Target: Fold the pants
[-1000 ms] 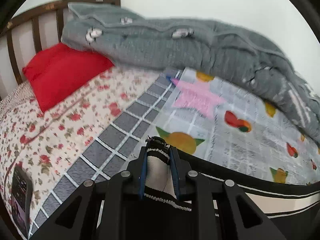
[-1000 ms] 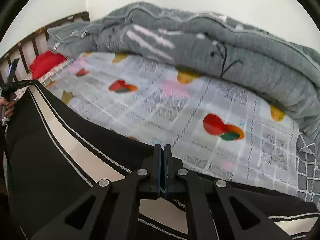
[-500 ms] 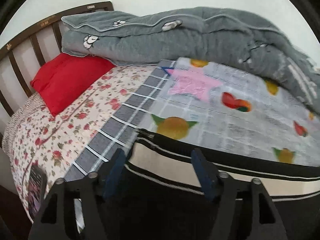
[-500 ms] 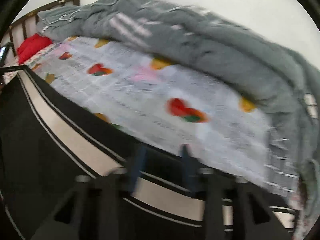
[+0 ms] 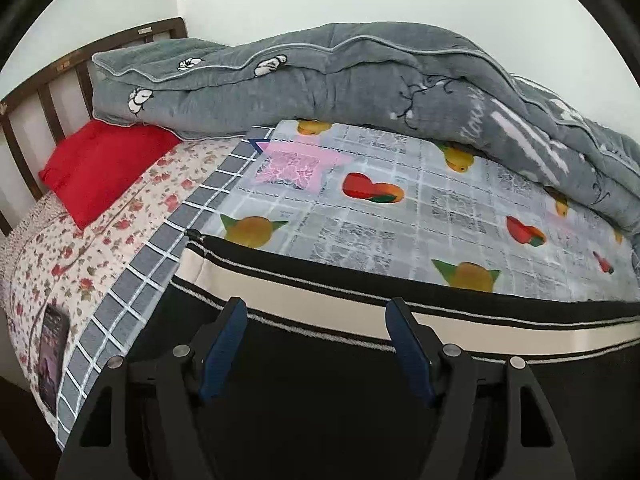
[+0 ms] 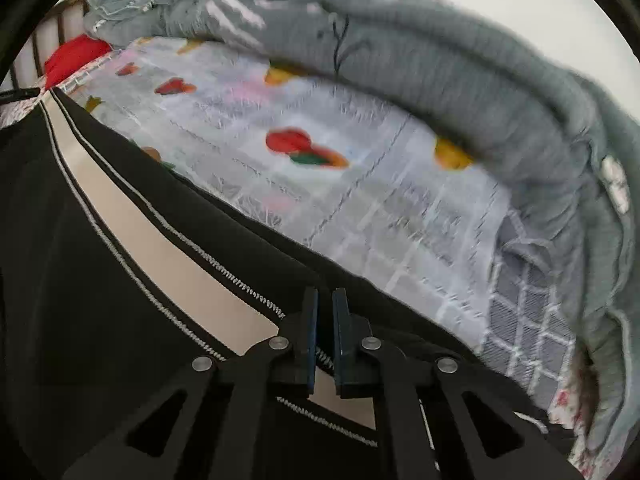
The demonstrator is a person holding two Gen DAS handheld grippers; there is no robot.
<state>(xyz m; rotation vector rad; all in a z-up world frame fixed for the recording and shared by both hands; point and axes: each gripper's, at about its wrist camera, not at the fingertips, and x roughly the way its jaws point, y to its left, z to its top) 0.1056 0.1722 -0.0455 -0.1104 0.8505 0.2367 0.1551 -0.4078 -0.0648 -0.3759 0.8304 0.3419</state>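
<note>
Left wrist view shows us our left tool (image 5: 316, 312) with its two blue-padded fingers spread wide and nothing between them, hovering over the black pants (image 5: 320, 392). We see the pants lying flat along the near edge of the bed, their cream side stripe (image 5: 400, 304) bordered by thin white stitched lines and running from left to right across the fruit-print sheet (image 5: 400, 216). At the left end of the stripe, the corner of the garment rests on the grey checked border of that sheet. Beyond lie a red pillow (image 5: 100, 168) against the wooden headboard (image 5: 52, 76), a rolled grey quilt (image 5: 320, 80) along the wall, and a phone (image 5: 52, 356) on the floral sheet (image 5: 100, 248) near the bed's edge.

Right wrist view is blurred, but we can make out our right tool (image 6: 325, 300) with its fingers nearly together, a narrow gap left between them, over the stripe (image 6: 160, 236) of the pants (image 6: 80, 320). Whether they pinch any cloth we cannot tell.
</note>
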